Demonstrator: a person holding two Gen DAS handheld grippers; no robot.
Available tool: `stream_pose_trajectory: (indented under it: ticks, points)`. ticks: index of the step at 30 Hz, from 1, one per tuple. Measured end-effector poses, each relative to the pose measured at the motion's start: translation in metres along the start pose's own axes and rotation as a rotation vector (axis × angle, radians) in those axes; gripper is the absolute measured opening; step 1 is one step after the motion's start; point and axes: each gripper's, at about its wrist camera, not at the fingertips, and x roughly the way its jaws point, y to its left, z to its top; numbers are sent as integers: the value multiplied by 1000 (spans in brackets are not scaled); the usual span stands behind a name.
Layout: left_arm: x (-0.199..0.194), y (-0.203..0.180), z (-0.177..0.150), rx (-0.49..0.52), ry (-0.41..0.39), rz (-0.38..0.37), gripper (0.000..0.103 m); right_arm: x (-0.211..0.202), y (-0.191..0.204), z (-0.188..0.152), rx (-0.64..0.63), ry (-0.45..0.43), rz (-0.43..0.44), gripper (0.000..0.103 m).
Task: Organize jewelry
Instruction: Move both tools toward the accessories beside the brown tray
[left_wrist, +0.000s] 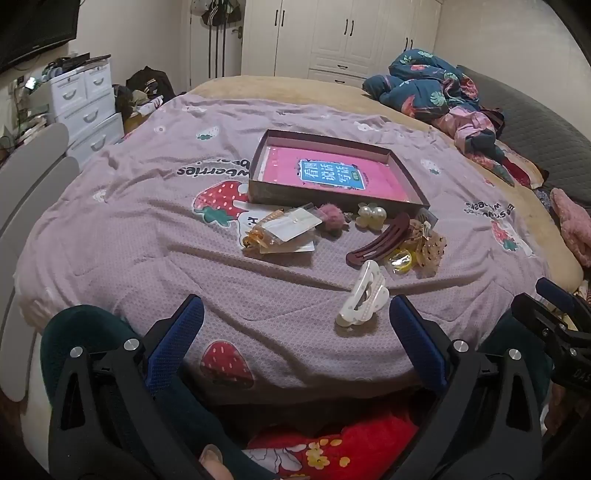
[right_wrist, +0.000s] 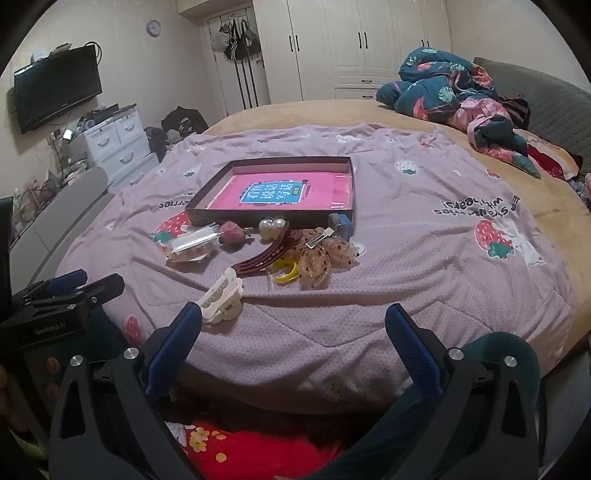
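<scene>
Left wrist view. Your surface is a bed spread with a lilac strawberry-print quilt (left_wrist: 147, 236) over a tan blanket (left_wrist: 258, 86). Beyond its far edge stand white wardrobes (left_wrist: 332, 33); at the far left, a white drawer unit (left_wrist: 85, 99) and a wall television (left_wrist: 33, 29). A crumpled floral duvet (left_wrist: 424, 85) lies at the far right corner.

- Container: a shallow dark box tray (left_wrist: 325, 199), mid-bed, holding a pink book (left_wrist: 325, 173) with a blue label.
- Jewelry, all outside the tray along its near side: packaged clips (left_wrist: 284, 229), pink pompom (left_wrist: 330, 216), pearl clip (left_wrist: 371, 216), long maroon hair clip (left_wrist: 380, 240), yellow ring piece (left_wrist: 399, 260), dotted fabric bows (left_wrist: 430, 245).
- White claw clip (left_wrist: 362, 301), nearest the bed's near edge, just ahead of your left gripper (left_wrist: 295, 336), whose jaws stand fully apart with nothing between them.

Right wrist view. You see the same quilt (right_wrist: 424, 258), wardrobes (right_wrist: 351, 40), television (right_wrist: 55, 88) and duvet (right_wrist: 443, 88).

- The box tray (right_wrist: 269, 218) holds only the pink book (right_wrist: 288, 195).
- Jewelry in front of it: maroon hair clip (right_wrist: 266, 254), pearl clip (right_wrist: 271, 227), pompom (right_wrist: 232, 234), bows (right_wrist: 321, 262), yellow ring piece (right_wrist: 286, 273), packaged clips (right_wrist: 192, 245), a small blue box (right_wrist: 341, 225) touching the tray's near corner.
- White claw clip (right_wrist: 223, 297) sits just beside the left finger of your right gripper (right_wrist: 295, 338), spread wide and empty.
</scene>
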Motion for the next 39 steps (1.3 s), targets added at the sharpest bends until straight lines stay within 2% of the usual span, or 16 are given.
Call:
stream_pose_trajectory:
  ticks: [24, 29, 39]
  points:
    - [2, -8, 1, 17, 12, -4, 94, -3, -8, 6, 14, -11, -4, 99]
    - [10, -14, 2, 39, 22, -24, 94, 0, -12, 5, 20, 23, -20, 99]
    - [32, -37, -3, 101, 76, -77, 94, 4, -34, 9, 63, 35, -73, 99]
